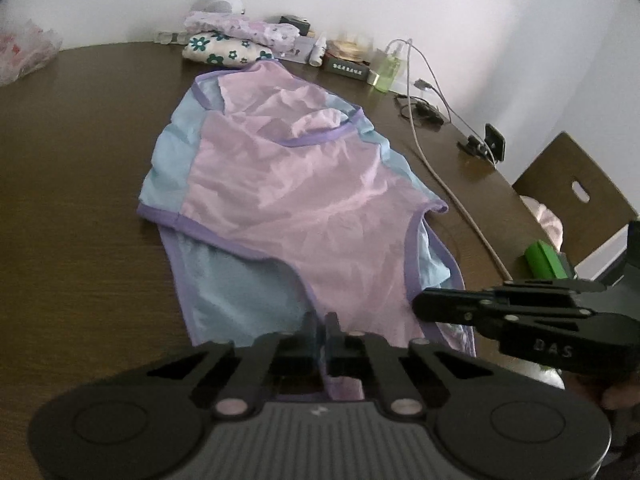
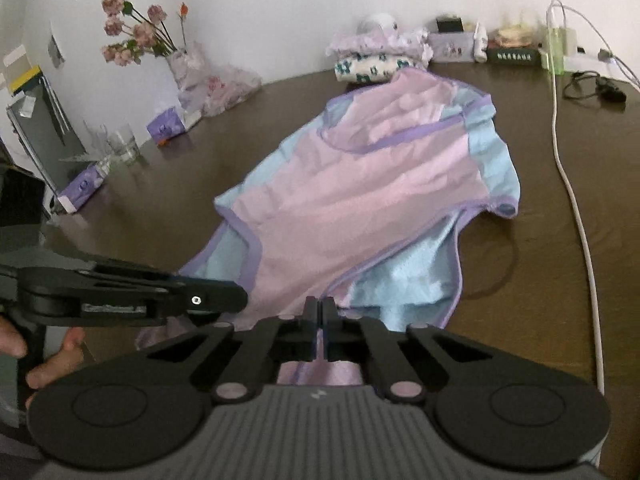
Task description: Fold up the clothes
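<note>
Both grippers are pinching the near hem of the top point(image 1: 288, 184), which lies mostly flat on the brown worktop point(image 1: 80, 200), stretching away from the jaws toward the far wall. It's pink in the middle with light blue sides and purple trim.

Left gripper point(image 1: 320, 334): jaws together, clamped on the fabric, with pink and blue cloth squeezed in the slot between them. Right gripper point(image 2: 320, 320): same deal, jaws clamped on the hem, pink cloth showing just behind them. The two grippers sit close together, each poking into the other's view from the side. Fingers point(image 2: 56, 360) of the person's left hand show at the edge of the right wrist view, on the handle.

Straight past the top's far end there's a stack of folded clothes point(image 1: 228, 46), floral prints. Off to the right of the jaws a white cable point(image 2: 576, 208) runs along the worktop. To the left in the right wrist view: flowers point(image 2: 132, 28) in a wrapped vase and a couple of glasses point(image 2: 124, 144). A chair point(image 1: 576, 196) sits off to the right in the left wrist view.
</note>
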Demonstrator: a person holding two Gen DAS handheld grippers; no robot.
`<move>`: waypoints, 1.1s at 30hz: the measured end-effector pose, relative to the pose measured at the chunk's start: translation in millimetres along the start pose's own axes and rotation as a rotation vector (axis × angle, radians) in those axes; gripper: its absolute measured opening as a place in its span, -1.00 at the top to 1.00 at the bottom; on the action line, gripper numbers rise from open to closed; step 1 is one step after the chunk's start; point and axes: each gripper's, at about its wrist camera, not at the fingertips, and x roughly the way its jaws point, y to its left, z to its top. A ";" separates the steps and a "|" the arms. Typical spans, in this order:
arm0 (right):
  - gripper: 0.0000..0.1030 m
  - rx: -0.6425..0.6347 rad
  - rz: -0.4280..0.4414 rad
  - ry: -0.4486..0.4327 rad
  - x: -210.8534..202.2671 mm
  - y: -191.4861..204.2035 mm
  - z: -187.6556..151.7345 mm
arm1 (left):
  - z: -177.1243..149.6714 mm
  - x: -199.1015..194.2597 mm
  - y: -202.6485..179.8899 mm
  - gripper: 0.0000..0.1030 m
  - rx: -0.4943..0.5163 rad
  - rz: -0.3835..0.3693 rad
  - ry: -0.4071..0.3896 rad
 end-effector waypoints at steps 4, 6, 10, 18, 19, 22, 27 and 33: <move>0.98 0.060 0.054 -0.054 -11.2 -5.1 11.4 | 7.9 -7.8 13.6 1.00 -0.112 -0.078 -0.023; 0.98 0.085 0.083 -0.099 -17.2 -7.5 23.4 | 18.0 -11.3 19.9 1.00 -0.168 -0.124 -0.042; 0.98 0.051 0.067 -0.205 -17.7 -8.7 64.5 | 59.3 -20.3 24.6 1.00 -0.138 -0.094 -0.177; 0.78 0.063 -0.241 -0.267 33.6 -25.7 113.4 | 85.3 4.6 39.5 0.78 -0.105 0.172 -0.262; 0.69 0.044 -0.251 -0.274 28.3 -24.4 107.6 | 73.1 -10.0 39.8 0.75 -0.101 0.145 -0.289; 0.67 -0.113 -0.200 -0.261 -1.6 -11.0 71.3 | 31.1 -53.6 22.3 0.48 0.008 0.081 -0.370; 0.68 -0.290 -0.099 -0.070 17.3 21.2 26.1 | -9.0 -45.4 -37.1 0.36 0.393 0.125 -0.324; 0.67 -0.450 -0.247 -0.006 44.3 32.1 13.5 | -26.7 -2.9 -53.8 0.38 0.585 0.262 -0.207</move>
